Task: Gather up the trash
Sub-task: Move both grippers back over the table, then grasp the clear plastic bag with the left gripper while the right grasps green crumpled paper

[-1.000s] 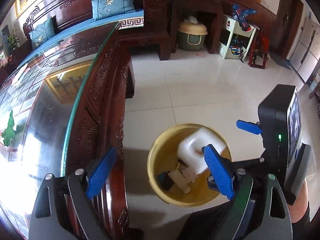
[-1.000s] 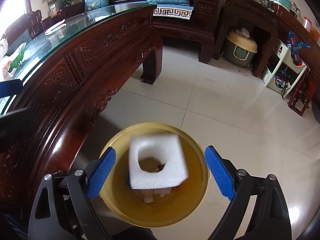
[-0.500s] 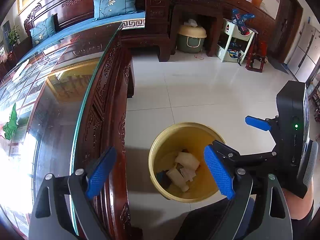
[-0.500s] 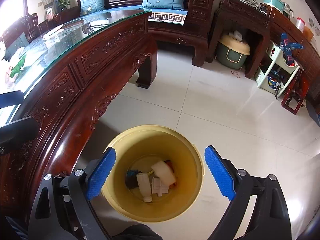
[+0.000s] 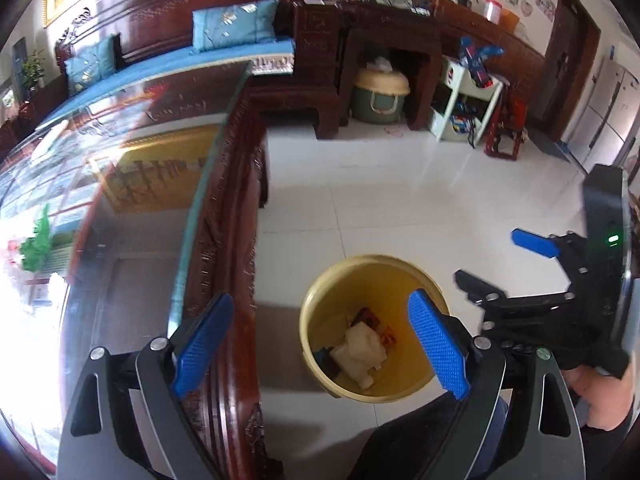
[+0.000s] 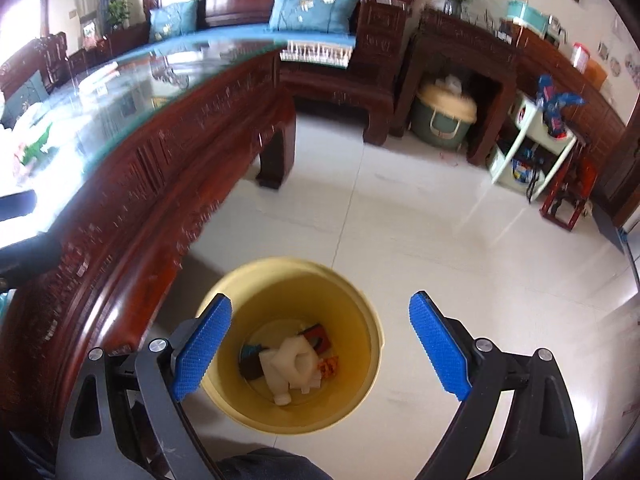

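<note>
A yellow trash bucket [image 5: 352,276] stands on the tiled floor beside the table; it also shows in the right wrist view [image 6: 360,324]. Inside lies a white foam piece [image 6: 294,362] among other scraps; the foam also shows in the left wrist view [image 5: 360,350]. My right gripper [image 6: 320,346] is open and empty, high above the bucket. My left gripper [image 5: 320,346] is open and empty, above the table edge and the bucket. The right gripper also appears in the left wrist view [image 5: 504,264] at the right, open.
A dark carved wooden table with a glass top [image 5: 132,184] runs along the left, also in the right wrist view [image 6: 168,160]. A green item [image 5: 36,244] lies on the glass. A sofa [image 5: 224,44], a green basket [image 5: 380,96] and a white shelf [image 5: 464,108] stand at the back.
The white foam piece dropped from between my right fingers into the bucket. Both grippers have risen and drawn back from the bucket, which now looks smaller.
</note>
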`<action>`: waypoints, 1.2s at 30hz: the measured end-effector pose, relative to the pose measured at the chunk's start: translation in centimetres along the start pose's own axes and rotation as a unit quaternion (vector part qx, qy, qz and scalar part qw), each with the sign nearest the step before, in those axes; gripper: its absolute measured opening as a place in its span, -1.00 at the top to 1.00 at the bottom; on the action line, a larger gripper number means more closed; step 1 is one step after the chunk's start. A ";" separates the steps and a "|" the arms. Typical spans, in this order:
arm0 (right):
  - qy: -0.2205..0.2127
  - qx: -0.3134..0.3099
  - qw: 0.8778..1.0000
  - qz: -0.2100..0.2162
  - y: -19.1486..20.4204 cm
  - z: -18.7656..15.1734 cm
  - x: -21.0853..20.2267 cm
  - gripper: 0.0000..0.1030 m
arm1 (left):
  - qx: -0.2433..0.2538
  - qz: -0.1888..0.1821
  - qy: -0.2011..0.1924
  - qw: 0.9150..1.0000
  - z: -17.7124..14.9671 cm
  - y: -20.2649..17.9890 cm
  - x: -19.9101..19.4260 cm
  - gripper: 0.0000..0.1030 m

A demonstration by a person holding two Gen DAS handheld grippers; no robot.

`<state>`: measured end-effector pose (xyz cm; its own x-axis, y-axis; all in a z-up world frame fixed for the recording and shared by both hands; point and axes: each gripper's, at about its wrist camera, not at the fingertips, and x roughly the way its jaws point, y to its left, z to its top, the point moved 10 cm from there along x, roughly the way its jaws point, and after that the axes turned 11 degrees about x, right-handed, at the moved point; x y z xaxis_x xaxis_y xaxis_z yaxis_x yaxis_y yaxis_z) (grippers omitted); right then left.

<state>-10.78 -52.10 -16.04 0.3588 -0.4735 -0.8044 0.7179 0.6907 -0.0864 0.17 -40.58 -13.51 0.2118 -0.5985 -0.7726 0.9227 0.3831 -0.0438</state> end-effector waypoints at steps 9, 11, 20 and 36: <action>-0.099 -0.054 0.991 0.073 9.6 4.2 -7.2 -0.74 | -0.068 0.095 -0.043 0.992 -3.5 10.1 -6.3 -0.75; -0.109 -0.069 0.987 0.096 12.7 4.7 -7.9 -0.77 | -0.092 0.113 -0.042 0.988 -4.8 13.1 -7.4 -0.76; -0.095 -0.129 0.970 0.184 26.5 5.1 -8.0 -0.79 | -0.187 0.195 -0.037 0.962 -9.5 27.1 -11.1 -0.79; -0.049 -0.166 0.962 0.213 35.2 3.4 -4.2 -0.79 | -0.210 0.211 -0.009 0.954 -9.0 35.8 -6.9 -0.79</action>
<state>15.07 -27.66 -13.69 0.6434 -0.1473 -0.7512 0.2697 0.9620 0.0424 28.88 -16.38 -15.49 0.5458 -0.3386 -0.7665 0.5432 0.8395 0.0159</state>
